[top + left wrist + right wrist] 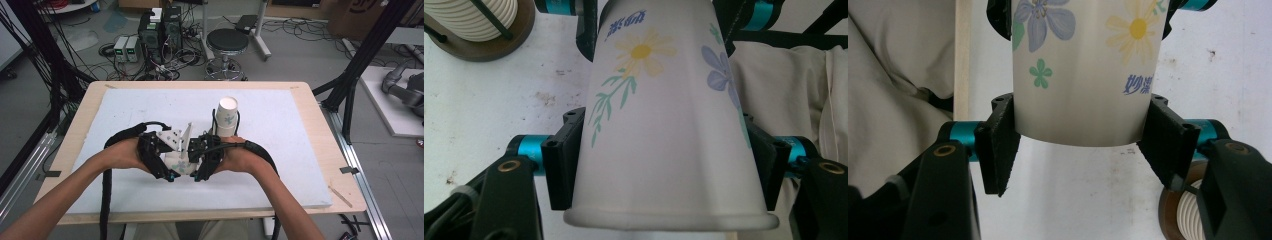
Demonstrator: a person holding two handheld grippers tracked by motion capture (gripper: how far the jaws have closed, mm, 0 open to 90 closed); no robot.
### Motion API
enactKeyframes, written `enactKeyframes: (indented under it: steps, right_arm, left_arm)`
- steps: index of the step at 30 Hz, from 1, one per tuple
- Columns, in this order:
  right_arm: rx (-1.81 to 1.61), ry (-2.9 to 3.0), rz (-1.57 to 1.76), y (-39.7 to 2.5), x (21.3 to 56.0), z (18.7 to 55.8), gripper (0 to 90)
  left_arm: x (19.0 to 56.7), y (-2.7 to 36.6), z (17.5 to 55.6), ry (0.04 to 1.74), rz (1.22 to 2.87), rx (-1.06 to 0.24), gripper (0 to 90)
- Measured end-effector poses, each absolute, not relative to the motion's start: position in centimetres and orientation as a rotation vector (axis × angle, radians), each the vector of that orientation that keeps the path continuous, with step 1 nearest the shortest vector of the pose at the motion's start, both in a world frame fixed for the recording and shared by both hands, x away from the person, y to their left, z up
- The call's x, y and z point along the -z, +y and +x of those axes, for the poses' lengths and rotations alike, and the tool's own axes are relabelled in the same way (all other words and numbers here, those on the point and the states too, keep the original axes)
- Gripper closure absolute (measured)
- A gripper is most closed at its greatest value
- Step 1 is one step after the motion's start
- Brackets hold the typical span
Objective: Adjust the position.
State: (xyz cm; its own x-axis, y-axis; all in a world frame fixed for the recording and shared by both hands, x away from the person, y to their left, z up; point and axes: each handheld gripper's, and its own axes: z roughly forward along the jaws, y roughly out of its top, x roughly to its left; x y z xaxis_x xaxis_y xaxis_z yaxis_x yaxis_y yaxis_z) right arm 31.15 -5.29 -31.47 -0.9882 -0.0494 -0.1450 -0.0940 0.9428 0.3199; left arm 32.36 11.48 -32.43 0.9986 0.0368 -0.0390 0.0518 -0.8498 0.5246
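Found the left gripper [664,165] clamped on the paper cup [179,162] close to its wide rim, one black jaw pressed to each flank. Found the right gripper [1083,145] clamped likewise on the same cup, down near its narrow base, jaws hard against both sides. Saw the cup lying on its side between the two, held just above the white mat [280,165], near the middle of the table and toward the near edge, rim to the left and base to the right.

Judged the step in hand to be either a handover from one gripper to the other or a pulling apart of nested cups; could not tell from the wall whether one cup or more sat there. Reckoned that the next move called for one pair of jaws to let go, or for a straight, even pull along the cup's axis, with a light grip so as not to crush the thin wall.

Read two blue Chinese characters on the cup's side, seemingly 妙洁, though not with full certainty. Noted beside them a printed yellow daisy with a green stem, a violet-blue flower and a small green blossom. Made out no other writing.

Farther off, noted the stack of cups [227,116] standing upright in its rack on a brown round base [484,45], just beyond the right gripper.
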Motion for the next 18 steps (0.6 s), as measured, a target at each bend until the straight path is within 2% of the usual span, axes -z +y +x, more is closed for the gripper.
enactKeyframes:
  steps: [4, 6, 7, 9, 10, 18]
  right_arm:
    - [-0.492, 2.962, -0.097, -5.2, 31.6, 31.1, 37.7]
    - [-0.492, 2.959, -0.099, -5.3, 31.6, 31.1, 37.7]
    - [-0.491, 2.958, -0.096, -5.2, 31.6, 31.1, 37.7]
    - [-0.478, 2.957, -0.095, -5.2, 31.6, 31.1, 37.7]
    - [-0.473, 2.955, -0.089, -5.2, 31.7, 31.1, 37.7]
    - [-0.487, 2.959, -0.087, -5.3, 31.8, 31.1, 37.7]
  left_arm:
    - [32.5, 11.4, 32.4, 0.056, 2.591, 0.033, 30.6]
    - [32.6, 11.5, 32.4, 0.052, 2.566, 0.041, 27.2]
    - [32.6, 11.5, 32.3, 0.052, 2.537, 0.056, 24.7]
    - [32.5, 11.6, 32.4, 0.063, 2.505, 0.053, 11.5]
    - [32.4, 11.7, 32.5, 0.071, 2.495, 0.053, 8.5]
    - [31.6, 12.0, 32.5, 0.069, 2.431, 0.066, 6.8]
